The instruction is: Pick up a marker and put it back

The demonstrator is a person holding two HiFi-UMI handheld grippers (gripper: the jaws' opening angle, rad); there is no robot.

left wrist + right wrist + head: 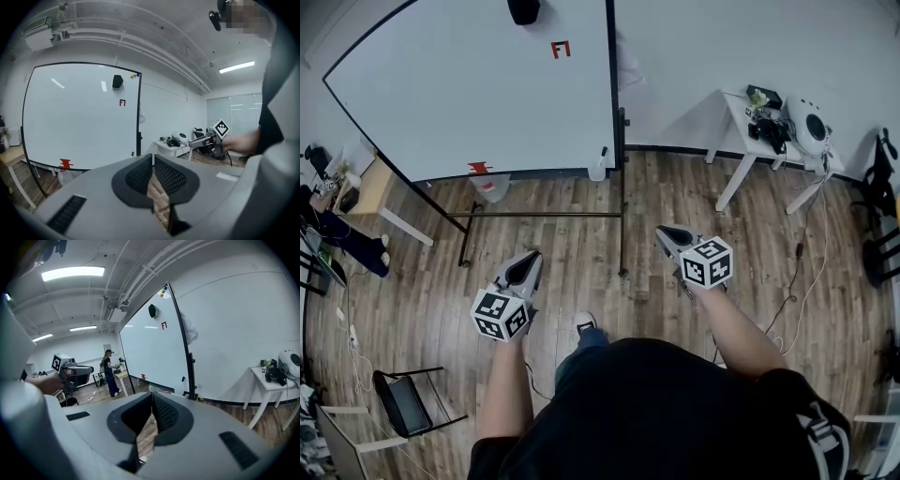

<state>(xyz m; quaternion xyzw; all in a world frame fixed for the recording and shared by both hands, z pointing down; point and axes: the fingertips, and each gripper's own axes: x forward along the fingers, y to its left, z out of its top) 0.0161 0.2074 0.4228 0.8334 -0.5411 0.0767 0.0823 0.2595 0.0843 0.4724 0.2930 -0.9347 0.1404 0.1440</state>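
Wood-plank floor point(572, 253) spread under a large whiteboard point(469, 84) on a dark stand, with a white wall behind it. A white bench point(733, 101) stood to the right against that wall, carrying a round white device point(811, 124) and some dark clutter. A black eraser point(524, 10) sat at the board's upper edge, and a small red mark point(561, 50) lay just below it.

The marker point(603, 153), a slim dark-capped thing, stood at the board's lower right corner beside the stand's post, above a pale container point(597, 172). It was well apart from both hands.

The left tongs point(525, 264) pointed at the board from over the floor, pressed together with nothing between them. The right tongs point(672, 235) hung level with them on the other side of the post, likewise pressed together and empty. Another person point(110, 372) stood at a small bench to the left of the board.
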